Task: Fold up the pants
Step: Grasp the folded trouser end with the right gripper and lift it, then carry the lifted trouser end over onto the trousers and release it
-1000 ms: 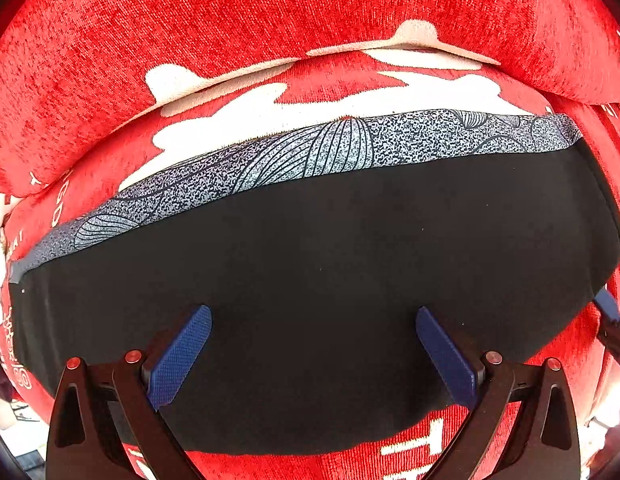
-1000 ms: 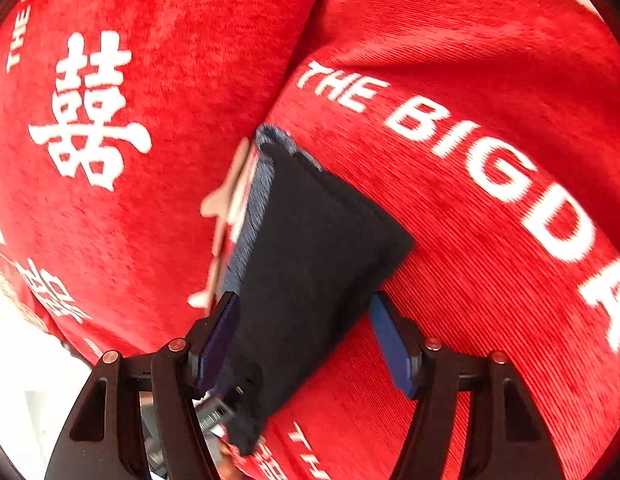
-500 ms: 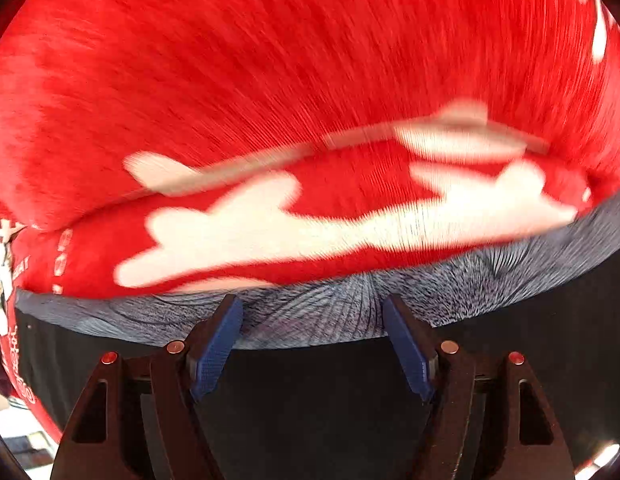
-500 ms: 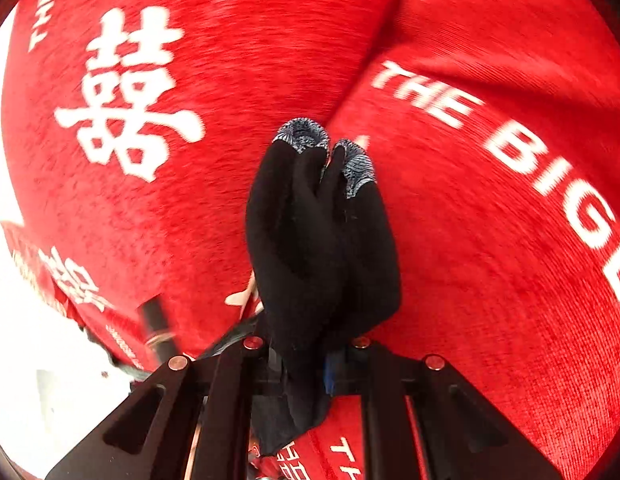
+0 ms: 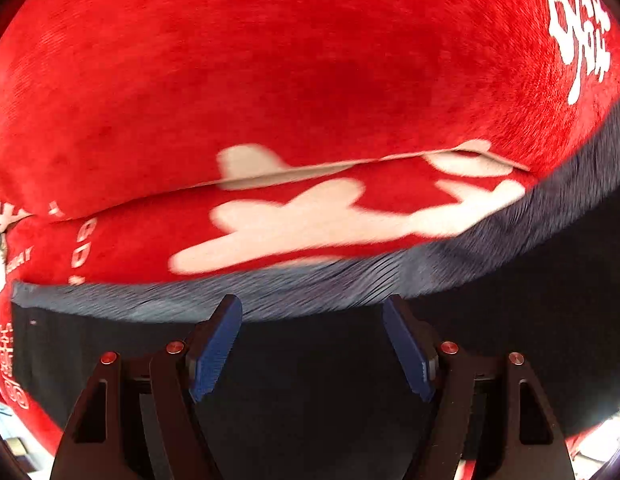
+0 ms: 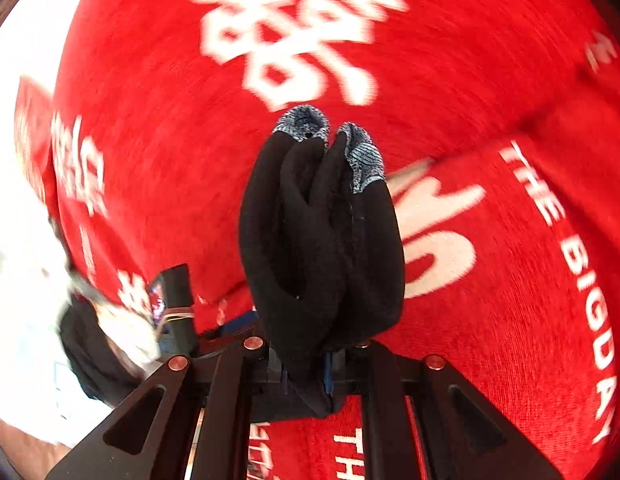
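The black pants (image 5: 510, 340) lie on a red plush sofa cover (image 5: 270, 60), their grey patterned waistband (image 5: 110, 300) running along the far edge. My left gripper (image 5: 310, 304) points down over them with its tips at the waistband. Its blue pads (image 5: 214, 352) stand apart with bare faces, and the cloth lies flat beneath. In the right wrist view, my right gripper (image 6: 310, 364) is shut on a bunched end of the pants (image 6: 318, 240). That end stands up in folds, with waistband corners (image 6: 302, 124) at the top, lifted off the cover (image 6: 510, 80).
The seam between sofa back and seat (image 5: 310, 166) runs across, just beyond the waistband. White characters and lettering mark the cover (image 6: 294, 32). At the left of the right wrist view are a black device with wires (image 6: 174, 292) and a bright floor (image 6: 18, 240).
My right gripper closed on the end of the pants and raised it, bunched, off the sofa. My left gripper's jaws narrowed and moved from mid-pants up to the waistband edge.
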The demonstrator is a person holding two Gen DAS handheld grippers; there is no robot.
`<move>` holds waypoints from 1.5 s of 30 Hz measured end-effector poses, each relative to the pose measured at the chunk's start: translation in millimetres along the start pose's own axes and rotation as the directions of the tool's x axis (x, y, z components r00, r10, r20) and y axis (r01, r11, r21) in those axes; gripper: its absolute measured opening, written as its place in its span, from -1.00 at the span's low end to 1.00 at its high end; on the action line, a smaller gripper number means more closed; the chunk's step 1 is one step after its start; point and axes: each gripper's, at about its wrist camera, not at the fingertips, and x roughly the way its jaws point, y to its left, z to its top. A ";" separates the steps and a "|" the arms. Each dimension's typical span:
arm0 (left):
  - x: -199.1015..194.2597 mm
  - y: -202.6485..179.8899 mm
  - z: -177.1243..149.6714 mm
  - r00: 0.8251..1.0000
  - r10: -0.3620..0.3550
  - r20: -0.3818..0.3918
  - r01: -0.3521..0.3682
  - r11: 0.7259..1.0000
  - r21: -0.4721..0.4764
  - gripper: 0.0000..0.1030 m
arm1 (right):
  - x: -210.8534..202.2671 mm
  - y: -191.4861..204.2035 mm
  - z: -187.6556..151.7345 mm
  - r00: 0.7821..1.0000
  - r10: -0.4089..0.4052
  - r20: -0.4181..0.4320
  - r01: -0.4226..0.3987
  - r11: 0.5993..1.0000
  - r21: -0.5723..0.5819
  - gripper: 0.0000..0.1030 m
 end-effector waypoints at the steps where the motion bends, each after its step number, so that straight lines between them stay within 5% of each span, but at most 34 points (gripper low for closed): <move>1: -2.4 16.5 -6.0 1.000 0.000 -0.002 0.000 1.000 -0.001 0.45 | 2.8 18.3 -2.9 1.000 -0.023 -0.002 0.023 0.998 -0.053 -0.75; 9: -20.3 140.2 -58.0 0.997 0.062 -0.038 -0.065 0.993 -0.096 0.59 | 80.7 135.6 -62.1 0.980 -0.189 -0.059 0.157 0.923 -0.351 -0.73; 14: -14.9 210.4 -82.7 0.996 0.048 -0.078 -0.058 0.988 -0.141 0.59 | 175.0 171.2 -131.7 0.930 -0.346 -0.126 0.250 0.845 -0.472 -0.54; 16: -16.1 228.9 -87.4 0.996 0.040 -0.077 -0.051 0.988 -0.147 0.59 | 206.9 177.3 -158.1 0.890 -0.436 -0.130 0.313 0.793 -0.523 -0.45; 18: -14.4 242.0 -88.4 0.997 0.013 -0.073 -0.024 0.988 -0.155 0.59 | 230.5 188.0 -186.5 0.832 -0.550 -0.072 0.401 0.686 -0.607 -0.38; 21: -14.3 255.1 -88.1 0.998 -0.017 -0.065 0.006 0.986 -0.165 0.59 | 240.0 212.9 -218.2 0.783 -0.621 0.009 0.432 0.534 -0.727 0.18; 22: -14.3 258.2 -87.7 0.998 -0.024 -0.064 0.013 0.986 -0.169 0.59 | 237.9 219.6 -227.5 0.787 -0.617 0.017 0.409 0.501 -0.763 0.37; 26: -27.6 254.2 -83.0 0.991 -0.129 -0.043 0.118 0.974 -0.194 0.59 | 211.1 254.3 -262.2 0.838 -0.545 -0.006 0.260 0.409 -0.875 0.36; 28: -31.5 242.4 -79.8 0.974 -0.224 -0.043 0.213 0.961 -0.177 0.59 | 190.0 252.3 -253.5 0.858 -0.509 -0.067 0.222 0.486 -0.845 0.35; 30: -28.6 228.0 -75.7 0.943 -0.326 -0.066 0.314 0.938 -0.148 0.59 | 169.3 225.9 -214.9 0.890 -0.411 -0.197 0.202 0.744 -0.637 0.35; 31: -25.5 212.4 -72.8 0.912 -0.400 -0.095 0.387 0.913 -0.126 0.59 | 159.4 204.3 -195.5 0.906 -0.350 -0.238 0.199 0.848 -0.492 0.35; 33: -20.2 187.5 -69.9 0.869 -0.478 -0.131 0.468 0.878 -0.100 0.59 | 142.1 153.8 -164.4 0.939 -0.211 -0.271 0.173 0.973 -0.155 0.35; 34: -17.9 176.0 -69.1 0.854 -0.500 -0.146 0.493 0.866 -0.083 0.59 | 133.6 121.5 -151.4 0.956 -0.136 -0.260 0.152 0.987 0.044 0.35; 36: -12.0 151.9 -67.6 0.837 -0.521 -0.166 0.522 0.852 -0.041 0.59 | 122.9 79.3 -140.0 0.975 -0.057 -0.213 0.114 0.956 0.269 0.35; 39: -0.8 128.9 -65.6 0.826 -0.527 -0.199 0.533 0.846 -0.029 0.54 | 118.5 50.0 -133.9 0.984 -0.019 -0.178 0.088 0.918 0.387 0.35; 42: 8.0 121.3 -66.5 0.823 -0.517 -0.236 0.522 0.852 -0.046 0.03 | 115.5 43.0 -141.5 0.985 -0.003 -0.173 0.079 0.897 0.435 0.28; 45: 6.4 120.2 -68.5 0.833 -0.501 -0.237 0.505 0.862 -0.047 0.02 | 108.8 40.3 -150.3 0.987 0.008 -0.162 0.072 0.873 0.483 0.20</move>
